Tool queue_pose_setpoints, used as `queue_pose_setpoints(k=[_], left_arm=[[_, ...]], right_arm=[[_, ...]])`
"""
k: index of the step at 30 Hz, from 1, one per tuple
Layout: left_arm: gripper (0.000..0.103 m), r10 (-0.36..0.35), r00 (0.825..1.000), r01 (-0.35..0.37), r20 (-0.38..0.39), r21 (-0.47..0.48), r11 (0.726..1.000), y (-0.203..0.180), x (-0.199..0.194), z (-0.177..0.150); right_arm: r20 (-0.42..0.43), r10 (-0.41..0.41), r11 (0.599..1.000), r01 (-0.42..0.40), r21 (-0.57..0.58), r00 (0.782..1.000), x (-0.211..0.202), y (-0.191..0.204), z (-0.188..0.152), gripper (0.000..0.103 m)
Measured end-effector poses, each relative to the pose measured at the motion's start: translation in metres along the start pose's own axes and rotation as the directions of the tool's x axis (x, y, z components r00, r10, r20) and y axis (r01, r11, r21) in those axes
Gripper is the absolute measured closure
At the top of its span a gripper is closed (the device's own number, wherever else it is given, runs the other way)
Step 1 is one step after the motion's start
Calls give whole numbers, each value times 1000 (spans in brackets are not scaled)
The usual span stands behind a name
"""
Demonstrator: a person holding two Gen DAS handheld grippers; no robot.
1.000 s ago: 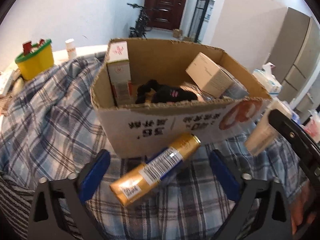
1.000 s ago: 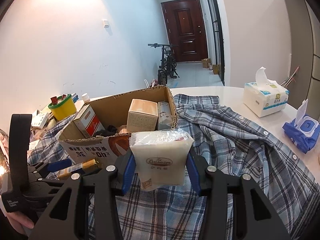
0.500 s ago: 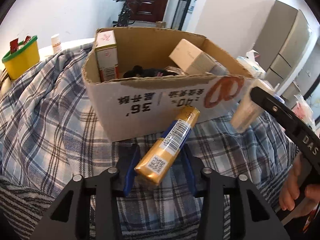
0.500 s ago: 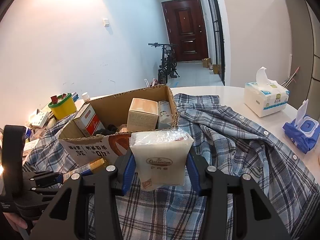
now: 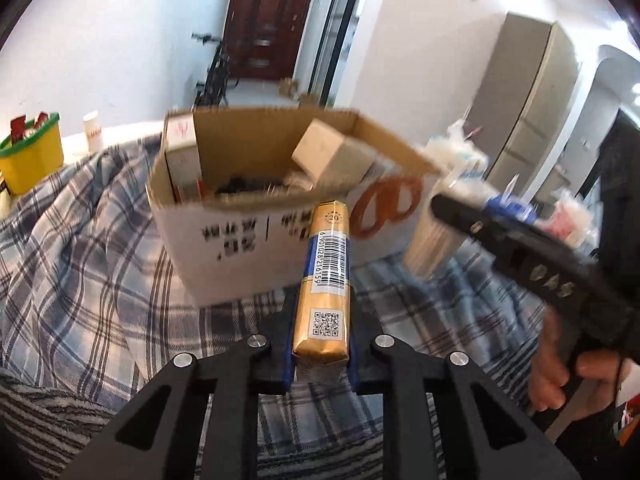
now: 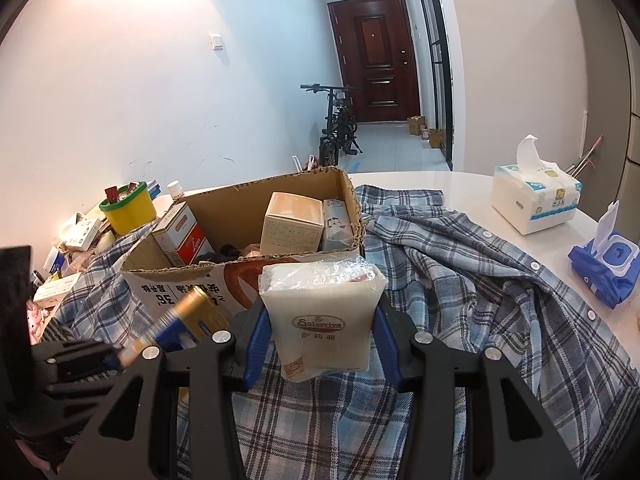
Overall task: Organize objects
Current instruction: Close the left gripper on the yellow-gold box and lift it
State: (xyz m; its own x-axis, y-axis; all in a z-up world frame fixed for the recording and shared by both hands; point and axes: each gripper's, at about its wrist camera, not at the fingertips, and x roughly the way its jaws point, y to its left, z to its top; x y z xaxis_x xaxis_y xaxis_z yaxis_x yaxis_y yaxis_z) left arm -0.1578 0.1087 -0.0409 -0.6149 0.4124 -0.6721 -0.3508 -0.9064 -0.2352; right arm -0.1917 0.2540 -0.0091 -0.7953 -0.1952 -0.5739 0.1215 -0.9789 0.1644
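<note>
Left gripper [image 5: 320, 354]: blue pads closed tight on the near end of a long gold-and-blue foil-wrapped pack [image 5: 326, 280], glossy, rectangular, barcode and QR label facing up. The pack is lifted off the cloth and points toward 12 o'clock, its far end in front of the printed wall of the open corrugated cardboard box [image 5: 240, 240].

Right gripper [image 6: 322, 340]: blue pads pressed against both sides of a soft white packet in crinkled clear plastic [image 6: 320, 316], brown oval logo on its face. It hangs just short of the box's near wall, at 12 o'clock.

Inside the box: a red-and-white carton [image 6: 182, 236] standing at the left wall, a beige cube-shaped carton [image 6: 294, 222], and dark items low in the middle, blurred.

The box sits on a rumpled blue-grey plaid shirt [image 6: 460, 280] with white buttons, spread over a smooth white tabletop [image 6: 460, 184]. A white tissue pack [image 6: 536, 200] stands at 2 o'clock in the right wrist view, and a yellow tub with green rim [image 6: 128, 210] at 10 o'clock.

Change from a second ago: the left jaws stood wide apart with the gold pack lying slantwise on the shirt; now they are clamped and the pack is raised and straightened. The right grip is unchanged.
</note>
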Motion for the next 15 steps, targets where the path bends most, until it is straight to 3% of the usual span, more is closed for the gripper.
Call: queue_pose_setpoints(k=[4, 7, 15], left_arm=[[83, 22, 995, -25, 96, 37, 999, -7, -16, 0], [83, 76, 978, -84, 195, 34, 996, -8, -28, 0], [83, 126, 934, -136, 333, 8, 991, -6, -49, 0]], right_arm=[[15, 11, 1000, -11, -4, 1000, -5, 3, 0, 57], [43, 22, 1000, -21, -14, 999, -12, 8, 1, 57], [99, 55, 997, -50, -52, 994, -23, 20, 0, 57]])
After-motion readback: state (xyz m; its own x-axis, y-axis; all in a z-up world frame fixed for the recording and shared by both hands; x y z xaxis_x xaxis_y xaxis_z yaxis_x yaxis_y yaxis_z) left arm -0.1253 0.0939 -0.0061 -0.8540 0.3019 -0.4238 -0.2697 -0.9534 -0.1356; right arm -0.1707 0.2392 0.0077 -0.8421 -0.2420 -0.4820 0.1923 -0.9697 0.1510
